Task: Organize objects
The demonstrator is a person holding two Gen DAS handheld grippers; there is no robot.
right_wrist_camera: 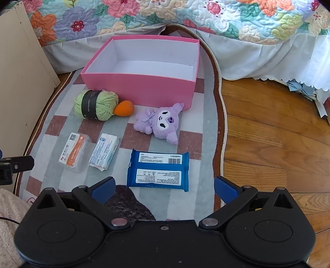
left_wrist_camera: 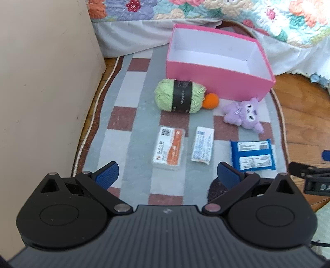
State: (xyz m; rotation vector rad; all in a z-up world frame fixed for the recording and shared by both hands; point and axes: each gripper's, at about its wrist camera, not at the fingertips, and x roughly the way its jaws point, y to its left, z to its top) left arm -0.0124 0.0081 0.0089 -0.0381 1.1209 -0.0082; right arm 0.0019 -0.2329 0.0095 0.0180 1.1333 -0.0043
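An empty pink box stands open at the far side of a checked rug. In front of it lie a green yarn ball, an orange egg-shaped sponge and a purple plush toy. Nearer lie an orange-and-white clear case, a white packet and a blue wipes pack. My left gripper is open and empty, just short of the case. My right gripper is open and empty, just short of the wipes pack.
A beige cabinet side stands at the left. A bed with a floral quilt and white skirt runs along the back. Wooden floor lies right of the rug. The other gripper shows at the left wrist view's right edge.
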